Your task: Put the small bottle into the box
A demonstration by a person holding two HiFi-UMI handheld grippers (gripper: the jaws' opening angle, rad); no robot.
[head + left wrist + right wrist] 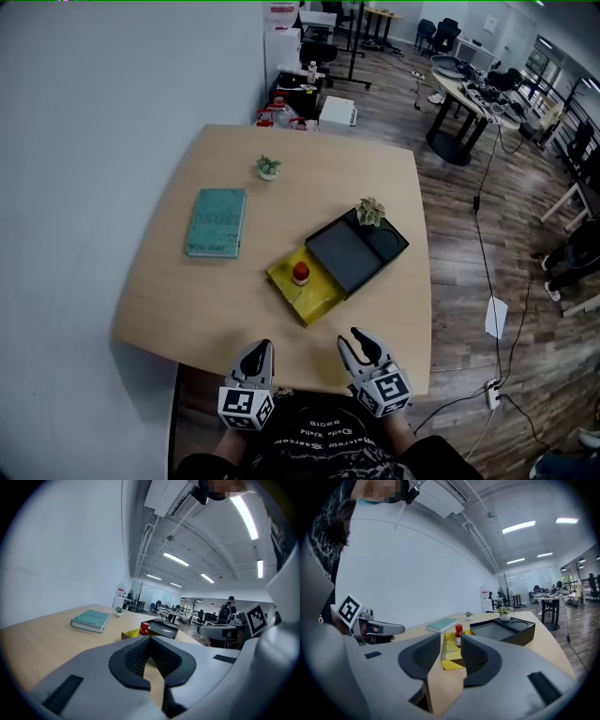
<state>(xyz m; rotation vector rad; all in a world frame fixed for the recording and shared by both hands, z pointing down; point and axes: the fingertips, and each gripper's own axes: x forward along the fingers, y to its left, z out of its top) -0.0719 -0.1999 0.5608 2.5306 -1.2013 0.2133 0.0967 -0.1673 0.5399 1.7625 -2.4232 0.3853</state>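
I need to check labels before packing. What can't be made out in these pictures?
Bottle label: too small in head view and right gripper view.
Book title: blurred, too small, every view.
Bottle's base, left gripper view: hidden by the left gripper.
Black box corner under the plant: covered in head view.

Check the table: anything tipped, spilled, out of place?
Nothing spilled or tipped; the small bottle stands upright on the yellow box. Oddity: a potted plant sits at the far corner of the black box. Both boxes lie skewed to the table.
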